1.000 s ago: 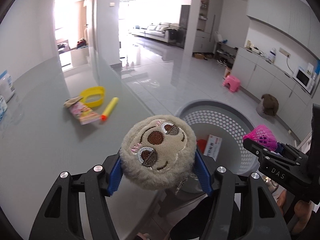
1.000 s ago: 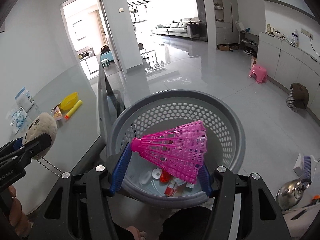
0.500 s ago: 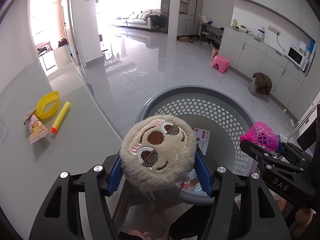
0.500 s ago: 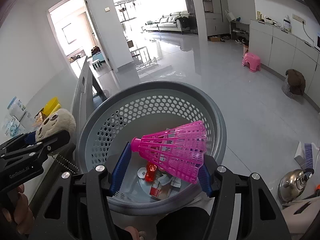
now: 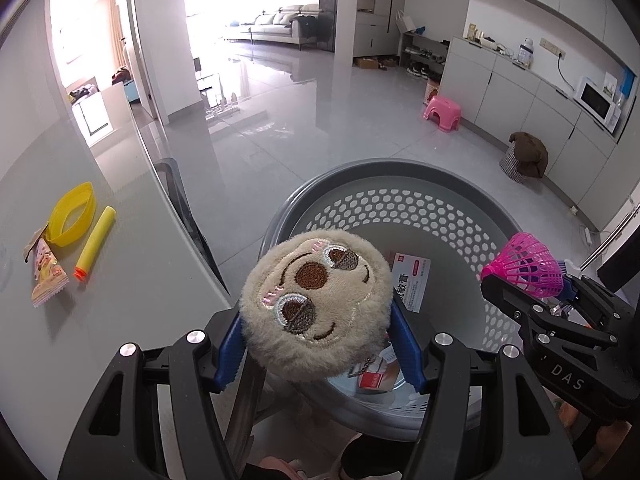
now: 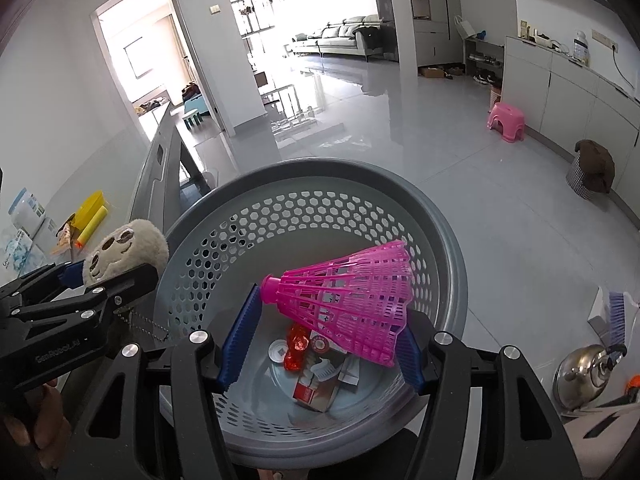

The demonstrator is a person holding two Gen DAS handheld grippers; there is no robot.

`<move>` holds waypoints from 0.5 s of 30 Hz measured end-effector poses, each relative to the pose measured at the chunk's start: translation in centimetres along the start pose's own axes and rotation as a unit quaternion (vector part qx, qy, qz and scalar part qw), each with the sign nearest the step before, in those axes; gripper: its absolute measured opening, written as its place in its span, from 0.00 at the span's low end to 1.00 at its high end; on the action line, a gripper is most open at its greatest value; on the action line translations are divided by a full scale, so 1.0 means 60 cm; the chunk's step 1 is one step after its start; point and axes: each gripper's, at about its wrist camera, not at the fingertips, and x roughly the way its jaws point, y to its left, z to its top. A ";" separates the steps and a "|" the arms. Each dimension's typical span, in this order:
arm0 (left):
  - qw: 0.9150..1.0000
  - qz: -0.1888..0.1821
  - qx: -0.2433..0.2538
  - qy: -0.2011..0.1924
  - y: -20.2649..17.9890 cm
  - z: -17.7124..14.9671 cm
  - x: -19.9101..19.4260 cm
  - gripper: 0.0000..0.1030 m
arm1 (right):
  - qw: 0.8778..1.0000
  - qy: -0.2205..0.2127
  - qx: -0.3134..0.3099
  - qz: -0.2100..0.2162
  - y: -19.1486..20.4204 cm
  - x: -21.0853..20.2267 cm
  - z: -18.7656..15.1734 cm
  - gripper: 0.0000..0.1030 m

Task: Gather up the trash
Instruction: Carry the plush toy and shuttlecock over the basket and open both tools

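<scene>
Left wrist view, item 1: left gripper (image 5: 316, 344), blue pads clamped on a round plush sloth face (image 5: 316, 308) with a bead chain hanging below it. The plush has come across from above the grey table (image 5: 132, 300) and now sits over the near rim of the grey perforated basket (image 5: 400, 200).

Item 2: right gripper (image 6: 324, 340), jaws clamped on a pink plastic shuttlecock (image 6: 348, 300), cork end to the left pad, skirt against the right. It has sunk lower and hangs squarely over the basket's opening.

Item 3: basket contents, seen in the right wrist view: a red wrapper, small boxes, a white cap. Exact count unclear.

Item 4: remaining on the table: yellow ring (image 5: 72, 216), yellow foam dart (image 5: 96, 244), snack wrapper (image 5: 46, 276).

Assessment: both carried items are positioned for release; the shuttlecock looks better centred than the plush. Table items are likely next.
</scene>
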 end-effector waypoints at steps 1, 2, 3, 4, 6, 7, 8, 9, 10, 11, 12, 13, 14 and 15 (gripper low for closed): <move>1.000 -0.001 0.000 0.001 0.002 0.001 -0.002 0.60 | 1.000 0.001 0.000 0.001 0.000 0.001 0.000 0.57; 1.000 -0.001 0.000 0.001 0.000 0.002 -0.002 0.60 | 1.000 0.001 0.001 0.002 -0.001 0.001 0.000 0.57; 1.000 -0.001 0.001 0.001 0.000 0.002 -0.003 0.60 | 1.000 0.002 0.003 0.002 0.000 0.002 -0.001 0.57; 1.000 0.000 0.001 0.001 -0.003 0.004 -0.004 0.60 | 1.000 0.004 0.004 0.002 0.002 0.003 -0.002 0.57; 1.000 -0.002 0.000 0.001 -0.007 0.007 -0.003 0.60 | 1.000 0.006 0.006 0.001 0.004 0.007 0.000 0.57; 1.000 -0.003 0.000 0.001 -0.008 0.008 -0.004 0.60 | 1.000 0.006 0.007 0.002 0.003 0.007 0.000 0.57; 1.000 -0.003 0.001 0.000 -0.009 0.010 -0.005 0.60 | 1.000 0.005 0.009 0.002 0.003 0.008 0.000 0.57; 1.000 -0.003 0.002 0.000 -0.009 0.009 -0.005 0.60 | 1.000 0.005 0.009 0.002 0.004 0.008 0.000 0.57; 1.000 -0.003 0.003 -0.001 -0.009 0.009 -0.007 0.60 | 1.000 0.006 0.010 0.001 0.004 0.009 0.000 0.57; 1.000 -0.003 0.003 -0.002 -0.010 0.009 -0.008 0.60 | 1.000 0.006 0.010 0.000 0.005 0.010 -0.001 0.57; 1.000 -0.004 0.003 -0.002 -0.011 0.009 -0.010 0.61 | 1.000 0.007 0.010 -0.001 0.003 0.011 -0.001 0.57; 1.000 -0.005 0.003 -0.002 -0.011 0.009 -0.011 0.62 | 1.000 0.007 0.010 -0.001 0.004 0.011 -0.001 0.58; 1.000 -0.005 0.003 -0.002 -0.012 0.008 -0.012 0.63 | 1.000 0.007 0.011 -0.002 0.002 0.010 0.000 0.58; 1.000 -0.006 0.002 -0.002 -0.011 0.007 -0.013 0.63 | 1.000 0.007 0.011 -0.001 0.002 0.010 -0.001 0.58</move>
